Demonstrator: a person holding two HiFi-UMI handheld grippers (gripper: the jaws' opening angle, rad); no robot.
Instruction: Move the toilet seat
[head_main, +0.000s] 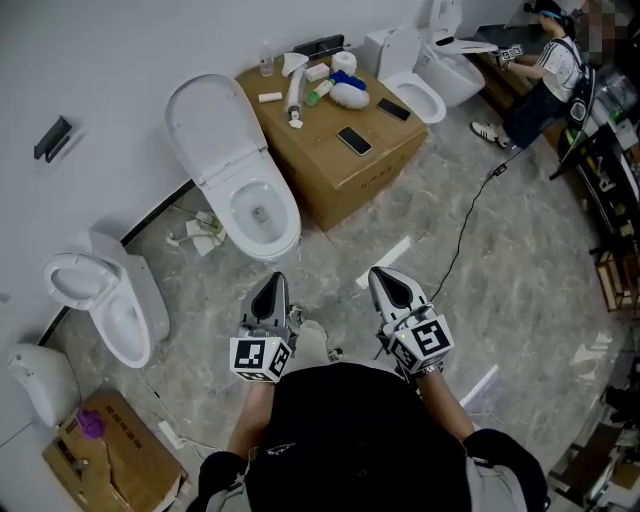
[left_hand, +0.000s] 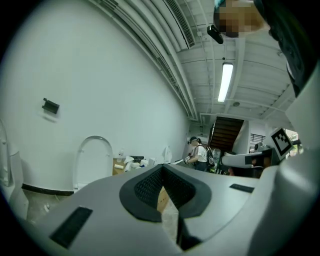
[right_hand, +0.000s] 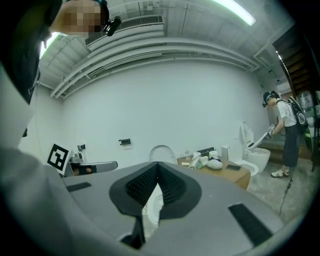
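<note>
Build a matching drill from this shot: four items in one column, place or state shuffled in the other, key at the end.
Column 1
1. white oval lid of the middle toilet
2. black flat phone
3. small purple object
4. left gripper

Column 2
A. on the small brown cardboard box at the head view's lower left
B. raised upright
C. jaws shut, holding nothing
D. lying on top of the large brown cardboard box

Pairs: 1-B, 2-D, 3-A, 4-C
</note>
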